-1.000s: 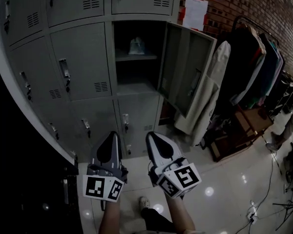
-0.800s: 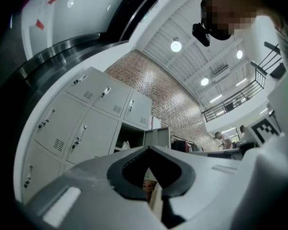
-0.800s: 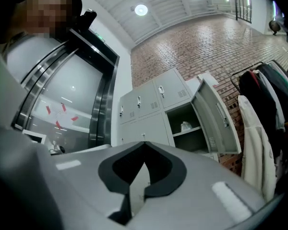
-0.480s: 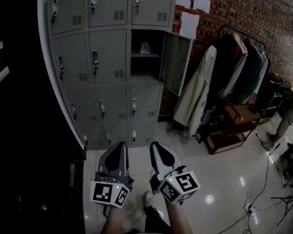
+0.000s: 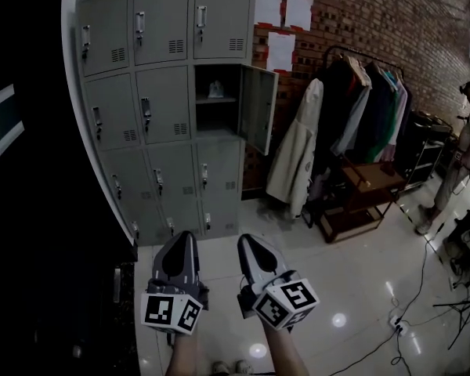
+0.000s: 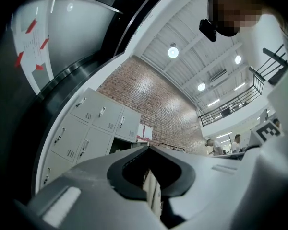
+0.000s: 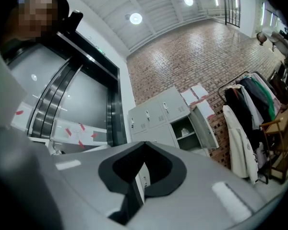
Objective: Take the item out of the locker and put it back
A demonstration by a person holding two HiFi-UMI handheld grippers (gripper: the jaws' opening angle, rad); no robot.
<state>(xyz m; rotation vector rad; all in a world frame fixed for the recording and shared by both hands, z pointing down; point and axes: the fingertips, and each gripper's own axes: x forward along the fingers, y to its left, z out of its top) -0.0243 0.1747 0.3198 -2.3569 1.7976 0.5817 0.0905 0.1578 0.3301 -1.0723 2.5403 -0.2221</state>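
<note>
Left tool [image 5: 182, 241] is shut, jaws tip to tip, nothing between them. Right tool [image 5: 249, 245] is the same, closed and empty. Both are held low over the shiny floor [image 5: 352, 280], side by side, well apart from the grey lockers [image 5: 164, 92]. The second locker down in the right column has its door [image 5: 258, 106] swung open. Pale item [image 5: 216, 90] sits on the shelf [image 5: 217, 100] inside that locker. Clothes rack [image 5: 360, 108] with coats stands right of the lockers against the brick wall [image 5: 407, 22]. Person [image 5: 466, 155] at far right.
</note>
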